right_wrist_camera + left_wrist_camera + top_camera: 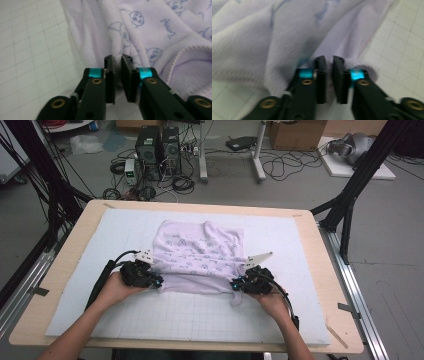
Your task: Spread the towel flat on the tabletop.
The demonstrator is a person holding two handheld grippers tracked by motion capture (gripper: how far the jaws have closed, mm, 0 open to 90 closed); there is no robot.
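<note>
A pale lilac towel with small blue printed figures lies partly folded on the white gridded mat. My left gripper pinches the towel's near left edge; in the left gripper view its jaws stand almost together with a fold of towel pressed between the pads. My right gripper grips the near right edge; in the right gripper view the jaws clamp a ridge of the printed towel. Both hands rest low on the mat.
The mat lies on a wooden table. Beyond the far edge are computer towers, tangled cables and cardboard boxes on the floor. Black frame struts stand right of the table.
</note>
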